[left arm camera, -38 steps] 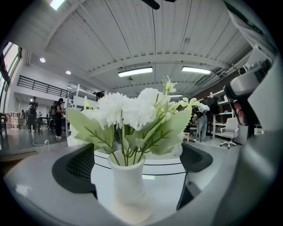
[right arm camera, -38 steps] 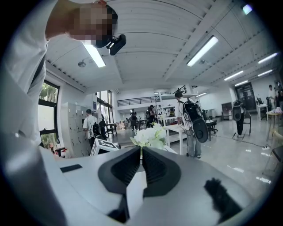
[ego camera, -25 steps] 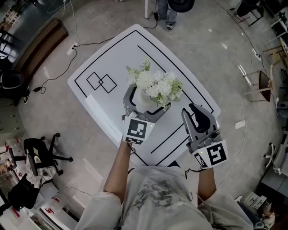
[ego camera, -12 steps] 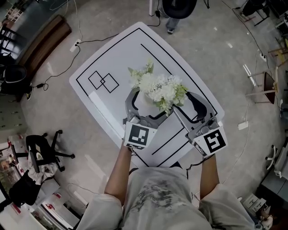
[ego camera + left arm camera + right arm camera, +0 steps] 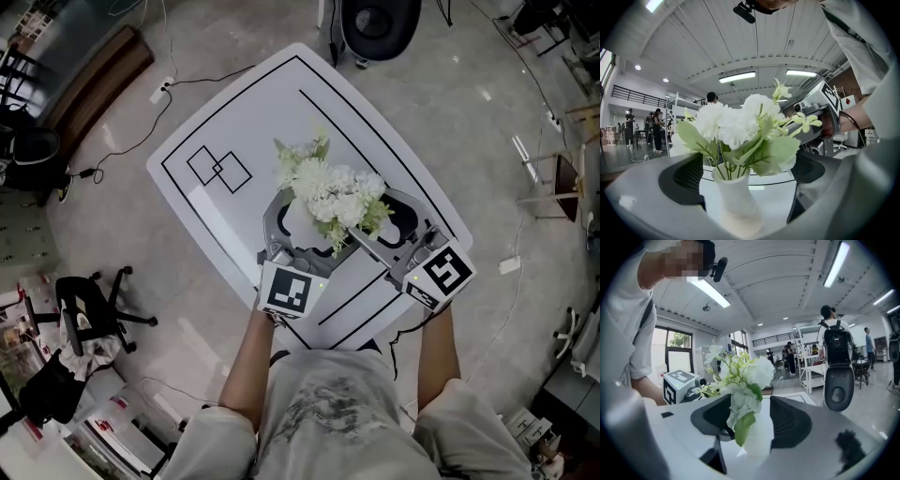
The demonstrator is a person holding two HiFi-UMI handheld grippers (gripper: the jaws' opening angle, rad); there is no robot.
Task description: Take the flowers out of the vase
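Observation:
White flowers with green leaves (image 5: 336, 192) stand upright in a small white vase (image 5: 292, 214) on the white table (image 5: 234, 112). My left gripper (image 5: 302, 227) reaches in from the near side. Its jaws stand wide on either side of the vase (image 5: 736, 201), and a gap shows at the right pad (image 5: 811, 168). My right gripper (image 5: 373, 214) comes in from the right with its jaws opening. The flower heads and leaves (image 5: 743, 380) sit between its pads (image 5: 790, 420), and neither pad presses on them. The vase (image 5: 759, 441) shows pale behind the leaves.
Black lines and two overlapping squares (image 5: 214, 169) are marked on the table. A black round-backed seat (image 5: 380, 23) stands at the far edge. An office chair (image 5: 89, 314) stands on the floor to the left, with cables and a power strip (image 5: 159, 94) beyond. A wooden stool (image 5: 553, 183) is on the right.
My right gripper has swung left and down to the flowers, and its jaws have spread from nearly shut to wide around them. The left gripper and the vase have stayed in place.

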